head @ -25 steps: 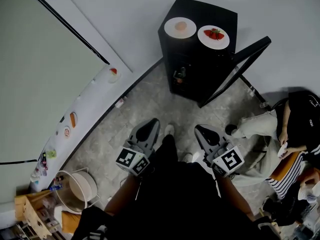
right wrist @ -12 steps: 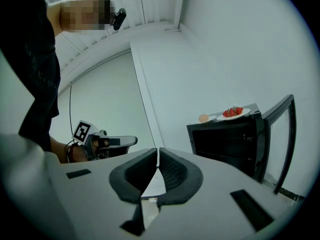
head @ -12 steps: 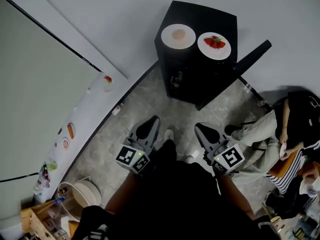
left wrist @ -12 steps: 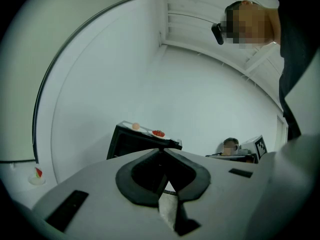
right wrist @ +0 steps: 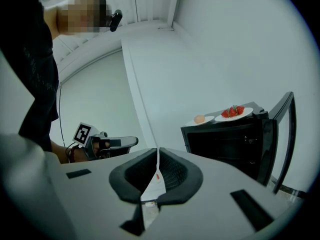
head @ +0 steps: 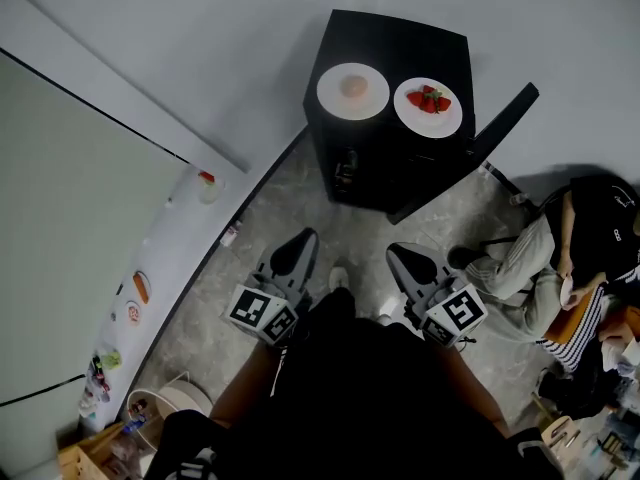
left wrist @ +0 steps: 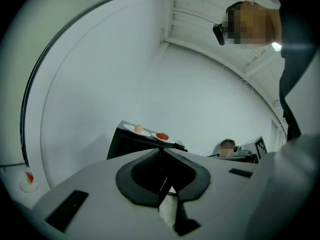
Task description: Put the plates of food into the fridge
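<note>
The left gripper (head: 297, 253) and the right gripper (head: 408, 260) are both clenched shut with nothing between their jaws, held low side by side and well short of a small black fridge (head: 400, 163). Two white plates sit on top of the fridge: a plate with a pale round food (head: 353, 90) on the left and a plate of strawberries (head: 428, 107) just beside it. The fridge door (head: 502, 126) stands open to the right, and another person (head: 585, 258) sits at the far right.

Head view: high, steeply down onto left gripper (head: 298, 250), right gripper (head: 408, 260) and the black fridge (head: 420, 43) ahead. Left gripper view: low, along its jaws, fridge well off, left of centre. Right gripper view: likewise, fridge at right. All three share the fridge top and strawberry plate (head: 446, 121).
</note>
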Demonstrator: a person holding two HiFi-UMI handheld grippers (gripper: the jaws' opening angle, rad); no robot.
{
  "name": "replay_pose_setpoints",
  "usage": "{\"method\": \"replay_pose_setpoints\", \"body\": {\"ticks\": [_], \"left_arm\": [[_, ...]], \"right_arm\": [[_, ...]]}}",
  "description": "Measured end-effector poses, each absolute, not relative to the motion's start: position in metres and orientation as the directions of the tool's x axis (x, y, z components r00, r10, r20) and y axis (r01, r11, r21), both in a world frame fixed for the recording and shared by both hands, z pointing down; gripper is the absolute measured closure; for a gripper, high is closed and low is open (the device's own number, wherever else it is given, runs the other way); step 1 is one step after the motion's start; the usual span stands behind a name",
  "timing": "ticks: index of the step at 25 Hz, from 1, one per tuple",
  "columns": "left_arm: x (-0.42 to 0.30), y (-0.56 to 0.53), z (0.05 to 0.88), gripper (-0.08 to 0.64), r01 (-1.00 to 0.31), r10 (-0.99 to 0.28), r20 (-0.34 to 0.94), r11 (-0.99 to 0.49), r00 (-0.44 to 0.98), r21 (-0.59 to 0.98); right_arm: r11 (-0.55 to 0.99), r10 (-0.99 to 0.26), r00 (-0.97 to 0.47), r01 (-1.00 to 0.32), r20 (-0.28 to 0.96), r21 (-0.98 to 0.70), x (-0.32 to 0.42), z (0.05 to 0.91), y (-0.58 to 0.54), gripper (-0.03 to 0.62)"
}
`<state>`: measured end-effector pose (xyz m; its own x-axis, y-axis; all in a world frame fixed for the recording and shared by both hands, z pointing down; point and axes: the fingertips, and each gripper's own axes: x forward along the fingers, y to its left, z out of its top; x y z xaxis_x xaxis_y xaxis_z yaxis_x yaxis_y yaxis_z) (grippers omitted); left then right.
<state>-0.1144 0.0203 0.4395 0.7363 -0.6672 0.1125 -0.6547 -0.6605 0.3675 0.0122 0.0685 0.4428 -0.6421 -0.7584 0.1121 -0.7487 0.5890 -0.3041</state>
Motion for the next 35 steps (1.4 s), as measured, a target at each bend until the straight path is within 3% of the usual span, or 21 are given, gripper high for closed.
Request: {"method": "replay_pose_setpoints", "body": {"ticks": [21,35], "left_arm": [[-0.132,-0.048,0.443,0.52,-0.613,-0.626,0.109,-0.689,0.772,0.387],[-0.089,-0.061,0.441,0.52,-0.622,-0.625,0.135,-0.68,0.769,0.388]], "right_arm": [[0.485,-0.809,-0.569,-0.788,0.147,-0.378,0.005,0.449,-0.008,0.558],[0.336,-0.86,-0.502,-0.689,0.089,-0.642,0.078,0.462,-0.045,0.558]]}}
